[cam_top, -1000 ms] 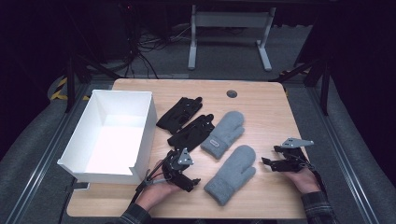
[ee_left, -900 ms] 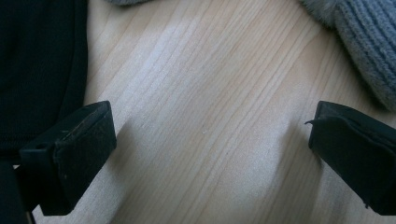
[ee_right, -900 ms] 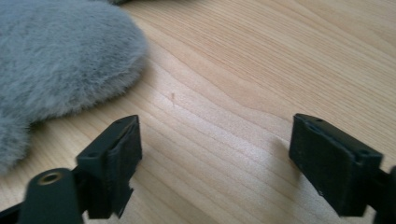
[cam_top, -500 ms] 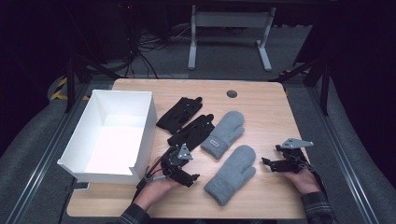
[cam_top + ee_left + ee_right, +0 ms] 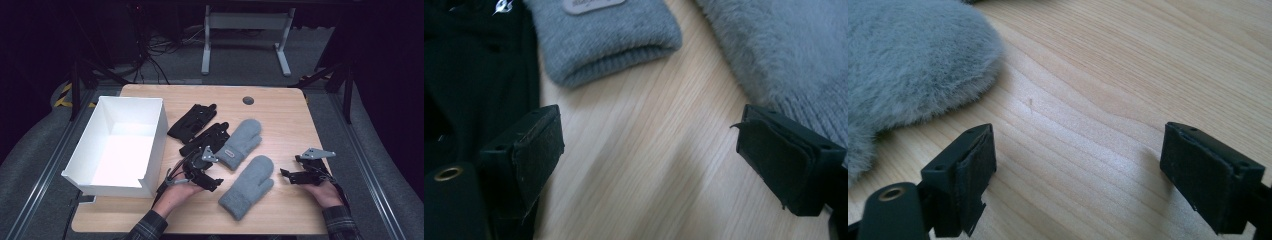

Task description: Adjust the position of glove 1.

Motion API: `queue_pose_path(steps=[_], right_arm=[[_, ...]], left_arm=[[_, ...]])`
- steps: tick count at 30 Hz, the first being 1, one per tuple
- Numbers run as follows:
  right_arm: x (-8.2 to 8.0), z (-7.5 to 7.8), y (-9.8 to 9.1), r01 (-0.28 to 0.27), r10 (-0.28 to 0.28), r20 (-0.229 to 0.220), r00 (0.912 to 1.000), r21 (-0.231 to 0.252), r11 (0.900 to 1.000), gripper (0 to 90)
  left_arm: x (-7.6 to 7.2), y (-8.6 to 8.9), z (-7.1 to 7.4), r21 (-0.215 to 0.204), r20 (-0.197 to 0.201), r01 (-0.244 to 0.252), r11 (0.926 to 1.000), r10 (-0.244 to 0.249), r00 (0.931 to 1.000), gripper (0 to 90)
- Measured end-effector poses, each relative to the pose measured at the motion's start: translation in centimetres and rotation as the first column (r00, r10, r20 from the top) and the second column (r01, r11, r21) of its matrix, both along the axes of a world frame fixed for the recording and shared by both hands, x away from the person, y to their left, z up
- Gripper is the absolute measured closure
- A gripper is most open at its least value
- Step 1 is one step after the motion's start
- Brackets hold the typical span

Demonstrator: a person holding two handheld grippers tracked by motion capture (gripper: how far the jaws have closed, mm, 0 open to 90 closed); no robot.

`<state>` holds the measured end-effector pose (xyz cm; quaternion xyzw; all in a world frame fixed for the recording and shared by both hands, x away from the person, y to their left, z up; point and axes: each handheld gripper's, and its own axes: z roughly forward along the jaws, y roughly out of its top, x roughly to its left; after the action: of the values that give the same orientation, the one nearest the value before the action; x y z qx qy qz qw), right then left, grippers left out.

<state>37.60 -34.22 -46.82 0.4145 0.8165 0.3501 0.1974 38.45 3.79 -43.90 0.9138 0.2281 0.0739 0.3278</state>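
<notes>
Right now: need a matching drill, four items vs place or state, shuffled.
Items:
1. white box
2. black gloves
3. near grey mitten
4. left gripper

Places or states:
A. jaws open over bare wood
B. lies between the two grippers
C. at the table's left edge
D. between the box and the far grey mitten

Pairs: 1-C, 2-D, 3-B, 4-A

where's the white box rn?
High view: the white box sits open at the table's left edge, left of the two black gloves, with the left tongs just off its near right corner.
</notes>
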Motion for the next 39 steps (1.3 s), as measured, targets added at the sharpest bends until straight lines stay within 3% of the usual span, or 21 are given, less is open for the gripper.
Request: queue_pose_path(steps=[4,8,12,14,16,19,21,24,27,39], right_arm=[[0.0,0.0,0.0,-0.001,0.001,0.0,1.0,0.001,1.0,15.0],[0.0,0.0,0.0,-0.001,0.001,-0.001,1.0,0.002,1.0,15.0],[0.0,0.0,0.0,-0.001,0.001,-0.001,1.0,0.002,1.0,15.0],[0.0,0.0,0.0,-0.001,0.001,-0.001,1.0,0.003,1.0,15.2],[0.0,0.0,0.0,-0.002,0.002,-0.002,1.0,0.003,1.0,15.2],[0.0,0.0,0.0,-0.002,0.002,-0.001,1.0,0.003,1.0,15.2],[0.0,0.0,0.0,-0.002,0.002,-0.002,1.0,0.003,1.0,15.2],[0.0,0.0,0.0,-0.002,0.002,-0.001,1.0,0.003,1.0,15.2],[0.0,0.0,0.0,-0.002,0.002,-0.001,1.0,0.003,1.0,15.2],[0.0,0.0,0.0,0.001,-0.001,-0.001,1.0,0.002,1.0,15.3]], left_arm=[[0.6,-0.7,-0.1,-0.009,-0.018,0.013,0.9999,-0.014,0.9998,13.1],[1.2,-1.2,0.2,0.008,-0.019,0.013,0.9999,-0.013,0.9997,13.3],[2.1,-1.5,0.9,-0.025,-0.042,0.002,0.9997,-0.003,0.9991,14.8],[2.7,-1.7,1.3,-0.018,-0.028,0.004,0.9998,-0.004,0.9996,14.9],[3.2,-1.9,1.7,-0.054,-0.033,-0.007,0.9985,0.005,0.9994,16.1],[3.7,-2.5,2.0,-0.048,-0.031,-0.005,0.9989,0.004,0.9995,16.2],[4.1,-2.7,2.1,-0.075,-0.038,-0.019,0.997,0.016,0.9991,17.3],[4.8,-3.3,2.2,-0.063,-0.027,-0.03,0.9975,0.028,0.9992,17.5],[5.7,-3.8,2.5,-0.083,-0.024,-0.041,0.9957,0.039,0.999,18.5],[8.8,-6.1,1.6,-0.113,-0.026,-0.092,0.9894,0.089,0.9956,25.1]])
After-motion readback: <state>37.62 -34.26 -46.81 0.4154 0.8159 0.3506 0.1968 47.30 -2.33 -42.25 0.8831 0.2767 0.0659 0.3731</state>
